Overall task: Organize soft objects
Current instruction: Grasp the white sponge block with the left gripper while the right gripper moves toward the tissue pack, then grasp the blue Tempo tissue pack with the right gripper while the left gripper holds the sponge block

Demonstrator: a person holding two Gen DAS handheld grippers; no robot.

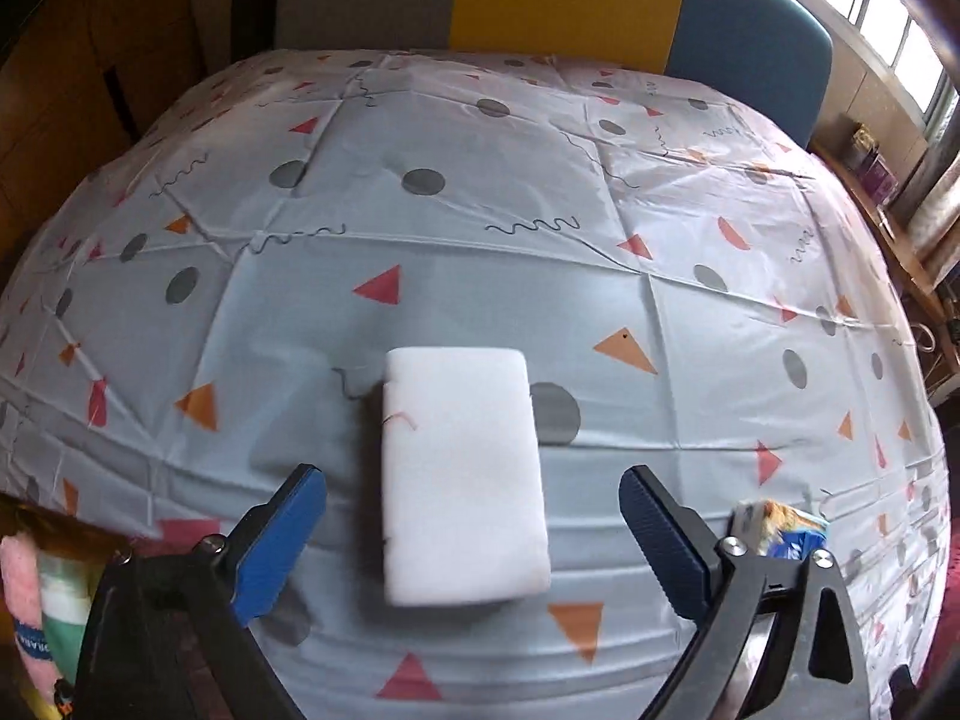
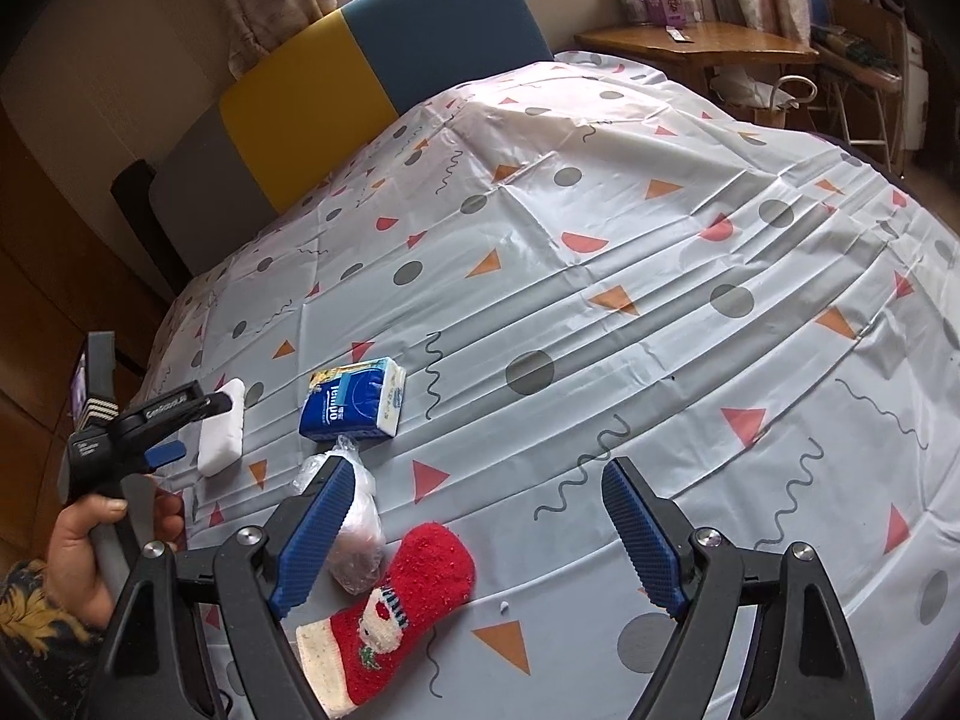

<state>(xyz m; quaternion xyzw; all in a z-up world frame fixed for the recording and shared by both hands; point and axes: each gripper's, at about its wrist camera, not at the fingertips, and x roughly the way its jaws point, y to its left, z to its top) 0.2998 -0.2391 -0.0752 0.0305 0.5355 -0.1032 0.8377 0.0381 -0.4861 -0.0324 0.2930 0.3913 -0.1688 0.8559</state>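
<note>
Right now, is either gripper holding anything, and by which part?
Nothing is held. The left gripper is open around the white sponge; the right gripper is open and empty.

1. Left gripper [image 1: 473, 531]: black angular frame, ribbed blue finger pads [image 1: 282, 546], silver screws at the pivots; white lettering on its black body in the right wrist view.
2. Right gripper [image 2: 474, 531]: same black frame, blue ribbed pads, silver screw heads.
3. Left hand [image 2: 90, 546]: bare skin, dark sleeve [image 2: 36, 642] with yellow floral print.

White sponge [image 1: 462, 480]; red Santa-patterned sock [image 2: 402, 600]; blue tissue pack [image 2: 354, 399]; pale, seemingly grey-blue tablecloth [image 2: 660, 300] with triangles.
</note>
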